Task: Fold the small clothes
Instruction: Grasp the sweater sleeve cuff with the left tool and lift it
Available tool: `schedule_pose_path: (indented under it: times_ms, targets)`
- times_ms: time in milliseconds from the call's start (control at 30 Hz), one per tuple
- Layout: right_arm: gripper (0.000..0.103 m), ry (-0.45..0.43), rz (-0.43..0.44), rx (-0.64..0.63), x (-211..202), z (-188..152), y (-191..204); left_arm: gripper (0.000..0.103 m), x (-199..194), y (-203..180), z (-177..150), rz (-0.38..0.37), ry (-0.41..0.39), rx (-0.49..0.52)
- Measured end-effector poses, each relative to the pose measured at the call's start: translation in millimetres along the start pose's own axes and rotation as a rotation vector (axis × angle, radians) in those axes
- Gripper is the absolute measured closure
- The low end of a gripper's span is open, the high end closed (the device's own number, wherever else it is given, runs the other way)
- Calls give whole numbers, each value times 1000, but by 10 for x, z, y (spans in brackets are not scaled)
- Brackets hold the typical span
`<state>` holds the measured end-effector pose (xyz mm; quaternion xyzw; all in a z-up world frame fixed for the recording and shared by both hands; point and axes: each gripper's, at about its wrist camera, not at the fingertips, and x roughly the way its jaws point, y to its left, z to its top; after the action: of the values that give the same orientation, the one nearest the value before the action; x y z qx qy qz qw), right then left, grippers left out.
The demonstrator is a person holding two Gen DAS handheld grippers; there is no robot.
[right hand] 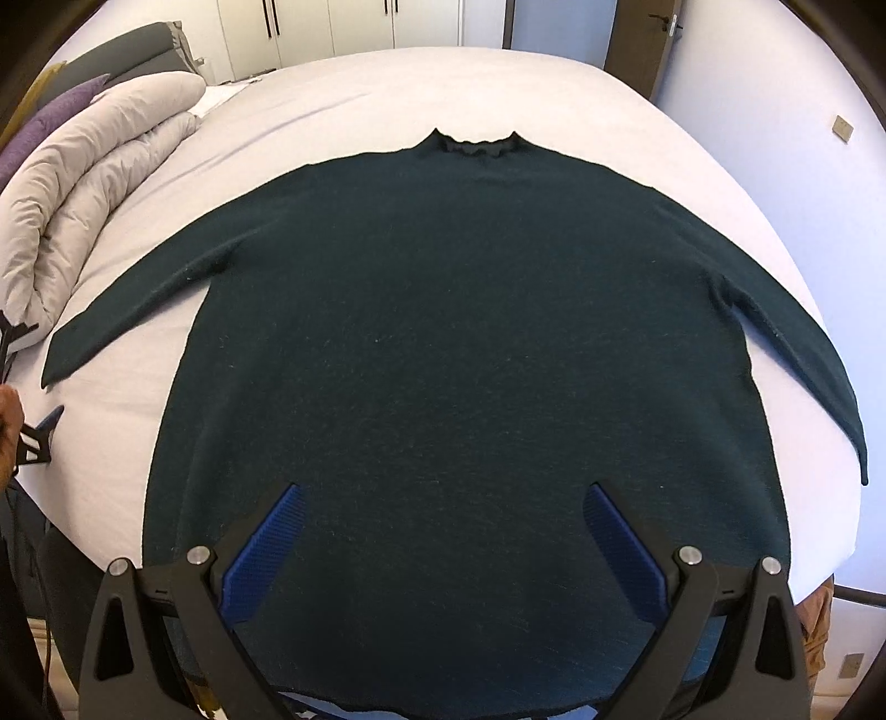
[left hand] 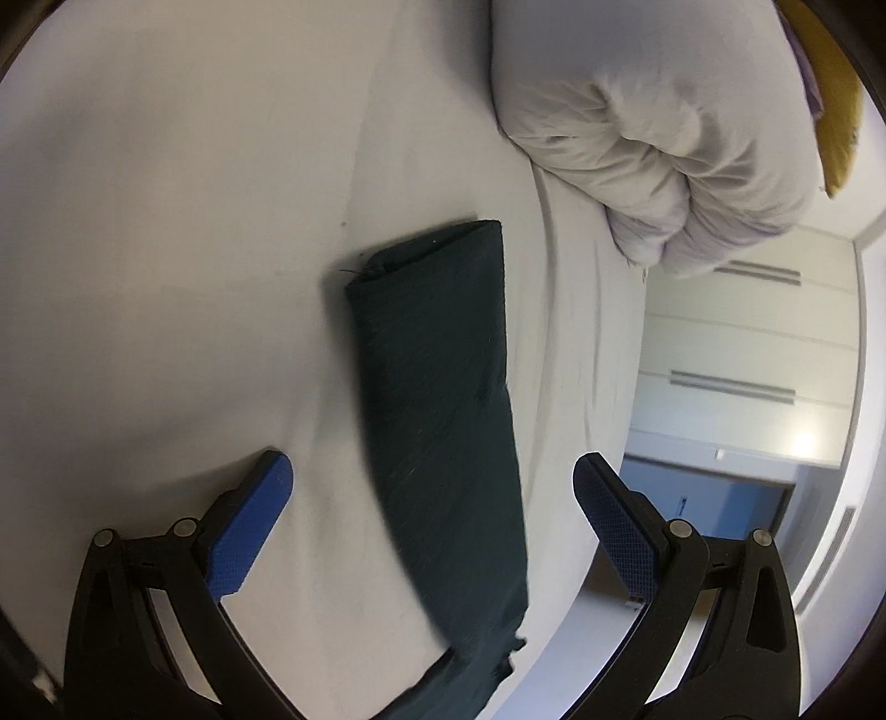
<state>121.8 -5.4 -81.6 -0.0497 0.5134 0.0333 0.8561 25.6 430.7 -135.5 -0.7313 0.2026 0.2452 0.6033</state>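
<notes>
A dark green long-sleeved sweater point(right hand: 459, 332) lies flat on a white bed point(right hand: 360, 99), collar at the far side, both sleeves spread out. My right gripper point(right hand: 443, 498) is open and empty, hovering over the sweater's lower body near the hem. The left wrist view shows the sweater's left sleeve point(left hand: 443, 387) lying along the bed point(left hand: 166, 249), its cuff at the far end. My left gripper point(left hand: 432, 471) is open and empty, with the sleeve between its blue fingers. The left gripper's tip also shows at the left edge of the right wrist view point(right hand: 39, 437).
A rolled grey duvet point(right hand: 83, 199) lies along the bed's left side, close to the left sleeve cuff; it also shows in the left wrist view point(left hand: 664, 127). Purple and yellow pillows point(right hand: 50, 116) lie behind it. White wardrobes point(right hand: 332, 27) stand beyond the bed.
</notes>
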Motion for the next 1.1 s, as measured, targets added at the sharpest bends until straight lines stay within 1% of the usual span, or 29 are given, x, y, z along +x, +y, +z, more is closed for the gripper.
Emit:
schedule_pose_path:
  times_ms: [67, 200, 267, 333, 367, 400, 433, 500, 533, 567, 600, 633, 667, 700, 767, 833, 900, 933, 1000, 1033, 1100]
  targets:
    - [1, 4, -1, 2, 20, 6, 8, 0, 115, 18, -27, -32, -3, -25]
    - [1, 5, -2, 5, 44, 15, 15, 0, 289, -16, 22, -79, -16, -72]
    - [1, 3, 3, 9, 43, 17, 8, 0, 373, -58, 49, -125, -8, -83]
    - [1, 0, 5, 11, 43, 21, -2, 3, 440, -70, 89, -173, 3, -94]
    - [1, 0, 4, 13, 44, 23, -6, 8, 454, -62, 110, -189, 4, -100]
    - [1, -2, 3, 15, 44, 27, -10, 15, 465, -48, 132, -203, 3, -105]
    - [1, -5, 5, 19, 44, 28, -17, 19, 460, -30, 150, -211, -1, -108]
    - [1, -6, 8, 26, 50, 26, -34, 36, 463, 18, 180, -223, -8, -113]
    - [1, -5, 9, 29, 55, 23, -40, 40, 466, 34, 192, -230, -11, -111]
    - [1, -5, 12, 31, 59, 23, -42, 51, 441, 49, 196, -238, -12, -105]
    - [1, -6, 14, 31, 61, 19, -42, 65, 461, 58, 219, -240, -14, -97]
    - [1, -7, 15, 30, 60, 13, -40, 71, 480, 73, 240, -233, -18, -92]
    - [1, -8, 16, 30, 61, 10, -40, 75, 485, 97, 257, -226, -20, -90]
    - [1, -9, 18, 30, 62, 6, -42, 81, 484, 119, 270, -230, -19, -83]
    - [1, -10, 20, 33, 71, -3, -55, 87, 493, 99, 292, -216, -22, -47]
    - [1, -10, 24, 42, 85, -5, -81, 89, 478, 62, 286, -210, -31, -1]
    - [1, -13, 30, 54, 97, -9, -105, 94, 455, -15, 262, -200, -42, 51]
    - [1, -16, 36, 60, 101, -11, -122, 94, 441, -78, 240, -196, -47, 83]
    - [1, -23, 47, 75, 106, -21, -163, 94, 389, -229, 152, -185, -57, 160]
    - [1, -28, 57, 86, 111, -23, -191, 94, 362, -351, 76, -179, -62, 215]
    - [1, -36, 76, 111, 122, -26, -265, 94, 378, -714, -120, -176, -55, 357]
